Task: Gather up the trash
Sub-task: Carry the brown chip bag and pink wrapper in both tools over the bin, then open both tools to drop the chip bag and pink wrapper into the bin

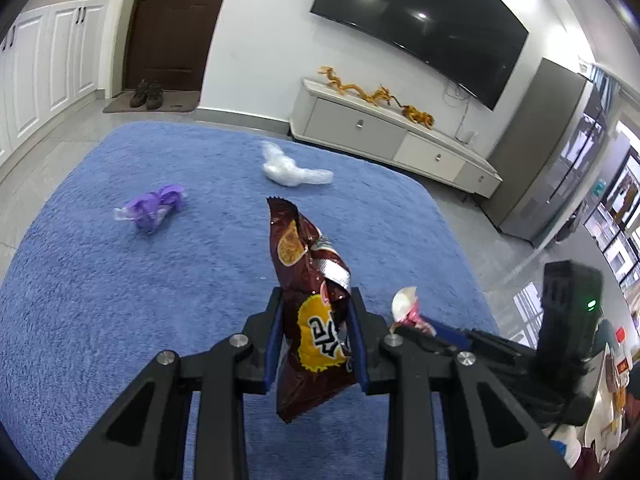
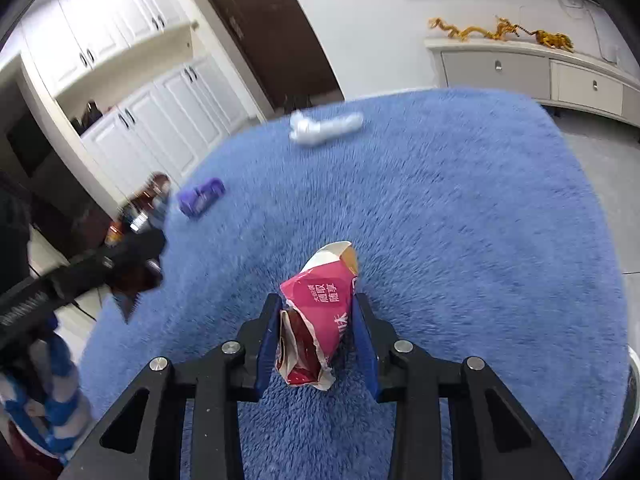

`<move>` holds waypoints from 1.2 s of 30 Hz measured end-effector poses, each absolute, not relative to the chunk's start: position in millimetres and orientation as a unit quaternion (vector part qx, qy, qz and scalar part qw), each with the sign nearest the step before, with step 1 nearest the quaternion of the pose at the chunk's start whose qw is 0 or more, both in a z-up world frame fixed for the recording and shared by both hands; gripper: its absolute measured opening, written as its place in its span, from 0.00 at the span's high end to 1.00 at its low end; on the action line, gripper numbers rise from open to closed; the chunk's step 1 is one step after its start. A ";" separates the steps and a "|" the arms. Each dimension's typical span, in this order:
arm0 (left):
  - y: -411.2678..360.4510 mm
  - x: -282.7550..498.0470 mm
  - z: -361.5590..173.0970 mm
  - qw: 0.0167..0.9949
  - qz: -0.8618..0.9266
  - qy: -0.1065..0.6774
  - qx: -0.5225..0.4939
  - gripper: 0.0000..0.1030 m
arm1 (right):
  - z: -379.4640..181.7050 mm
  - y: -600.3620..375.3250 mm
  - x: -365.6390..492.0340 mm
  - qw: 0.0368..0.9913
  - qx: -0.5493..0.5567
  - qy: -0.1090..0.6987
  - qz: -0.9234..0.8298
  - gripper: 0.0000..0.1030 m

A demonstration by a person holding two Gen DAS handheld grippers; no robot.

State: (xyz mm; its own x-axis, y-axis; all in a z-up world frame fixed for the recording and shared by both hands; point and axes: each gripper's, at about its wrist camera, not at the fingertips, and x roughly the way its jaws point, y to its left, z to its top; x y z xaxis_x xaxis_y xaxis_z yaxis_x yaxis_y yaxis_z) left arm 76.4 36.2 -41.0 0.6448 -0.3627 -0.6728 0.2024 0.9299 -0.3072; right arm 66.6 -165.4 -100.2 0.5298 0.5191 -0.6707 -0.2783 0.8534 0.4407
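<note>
My left gripper [image 1: 316, 300] is shut on a brown snack bag [image 1: 310, 280] and holds it above the blue rug [image 1: 120, 300]. My right gripper [image 2: 316, 304] is shut on a pink and white wrapper [image 2: 320, 312], also above the rug [image 2: 460, 240]. The pink wrapper [image 1: 406, 308] and the right gripper show at the right in the left wrist view. The left gripper with the brown bag [image 2: 136, 276] shows blurred at the left in the right wrist view. A purple wrapper [image 1: 154, 208] [image 2: 200, 198] and a crumpled clear plastic bag [image 1: 292, 170] [image 2: 324, 126] lie on the rug farther out.
A low white TV cabinet [image 1: 392, 136] with golden dragon figures [image 1: 380, 94] stands past the rug under a wall TV [image 1: 424, 20]. A dark door [image 1: 172, 20] with shoes on a mat [image 1: 148, 94] is at the back left. White cupboards [image 2: 160, 120] line the left wall.
</note>
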 end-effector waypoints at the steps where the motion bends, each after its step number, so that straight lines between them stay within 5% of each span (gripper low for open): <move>1: 32.0 76.0 -40.0 0.900 -0.162 0.392 -0.101 0.73 | -95.0 -172.9 62.4 0.865 0.152 0.417 0.233 0.68; 13: -120.5 60.0 -23.7 0.852 -0.317 0.413 -0.050 0.73 | -44.3 -338.9 -21.1 0.911 0.227 0.331 0.096 0.68; 26: -317.0 50.4 -72.2 0.785 -0.387 0.482 0.044 0.71 | -137.0 -483.1 -74.0 0.864 0.294 0.398 -0.091 0.63; 30: -343.6 59.8 -84.1 0.776 -0.386 0.497 0.045 0.66 | -159.4 -502.9 -78.2 0.847 0.314 0.414 -0.108 0.45; 36: -360.9 64.8 -88.5 0.762 -0.397 0.510 0.039 0.51 | -171.5 -513.5 -85.9 0.832 0.335 0.423 -0.131 0.35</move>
